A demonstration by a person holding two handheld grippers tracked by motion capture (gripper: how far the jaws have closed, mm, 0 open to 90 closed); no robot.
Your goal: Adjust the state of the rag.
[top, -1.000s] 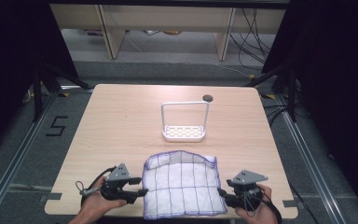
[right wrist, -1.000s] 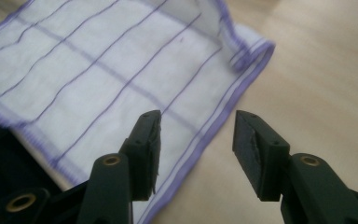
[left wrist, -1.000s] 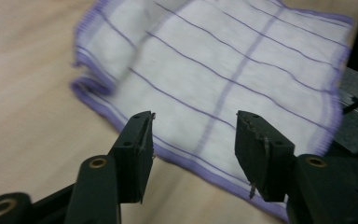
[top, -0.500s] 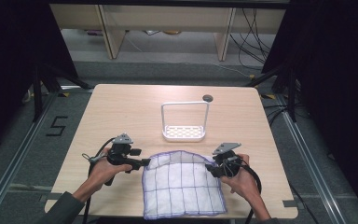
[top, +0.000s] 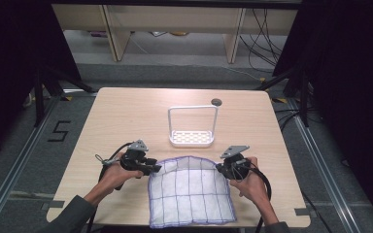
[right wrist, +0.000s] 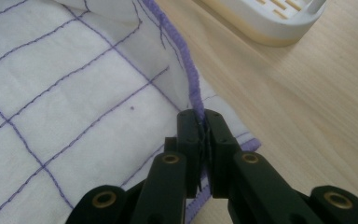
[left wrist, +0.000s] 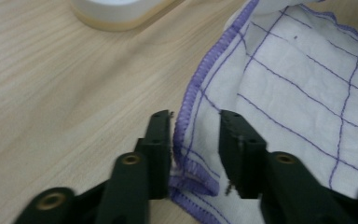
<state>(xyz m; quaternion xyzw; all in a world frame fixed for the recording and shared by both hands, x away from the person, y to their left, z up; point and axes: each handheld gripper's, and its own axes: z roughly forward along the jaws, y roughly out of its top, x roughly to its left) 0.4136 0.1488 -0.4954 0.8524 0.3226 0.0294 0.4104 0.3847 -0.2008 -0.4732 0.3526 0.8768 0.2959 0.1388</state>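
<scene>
The cloth (top: pixel 190 191) lies flat on the near half of the counter (top: pixel 126 116), its long axis running from the near edge toward the rack (top: pixel 192 127), which stands well apart beyond its far hem. My two grippers sit at the two far corners, one on each side, so the far hem stretches between them; that line between my hands is what the next move turns on.

My right gripper (right wrist: pixel 203 122) is closed on the cloth: in the right gripper view its jaws stand pressed together with the purple hem (right wrist: pixel 186 70) pinched between them, the white field spreading away to the left and bare counter to the right.

My left gripper (left wrist: pixel 195 122) is not yet there. Its jaws have just been closing, but in the left gripper view a gap shows between them, and the hem (left wrist: pixel 184 116) runs up through that gap without the pads pressing on it (the corner fold lies low between the jaws, near their roots). So the cloth is straight ahead of this gripper and already inside its reach.

I judge that the left side has to finish its pinch first; lifting now would raise one corner alone and drag the cloth askew.
</scene>
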